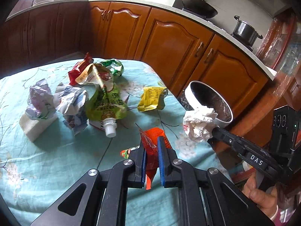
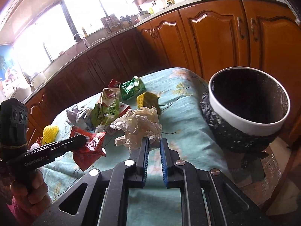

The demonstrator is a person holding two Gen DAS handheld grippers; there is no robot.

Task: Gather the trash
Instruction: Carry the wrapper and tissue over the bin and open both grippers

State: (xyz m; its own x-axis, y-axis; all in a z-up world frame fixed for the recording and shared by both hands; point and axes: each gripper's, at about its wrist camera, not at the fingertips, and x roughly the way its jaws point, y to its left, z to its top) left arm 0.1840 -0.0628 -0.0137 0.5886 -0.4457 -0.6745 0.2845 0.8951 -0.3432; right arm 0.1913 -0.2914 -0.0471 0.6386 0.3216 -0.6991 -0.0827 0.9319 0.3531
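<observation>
Over the table [image 1: 56, 150], both grippers are holding trash.
The left gripper [image 1: 151, 151] is squeezing a red wrapper [image 1: 150, 143] between its jaws; the right gripper [image 2: 154, 146] is pinching a crumpled tissue [image 2: 139, 124], hanging beside the bin [image 2: 244, 126].

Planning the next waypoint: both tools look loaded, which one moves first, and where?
Probably the right tool: carry its crumpled tissue a little further over the bin and open. The left view shows the tissue already near the bin's white rim, and the bin mouth is open. The left tool, clamped on the red wrapper, sits further back over the table, so it can follow.
</observation>
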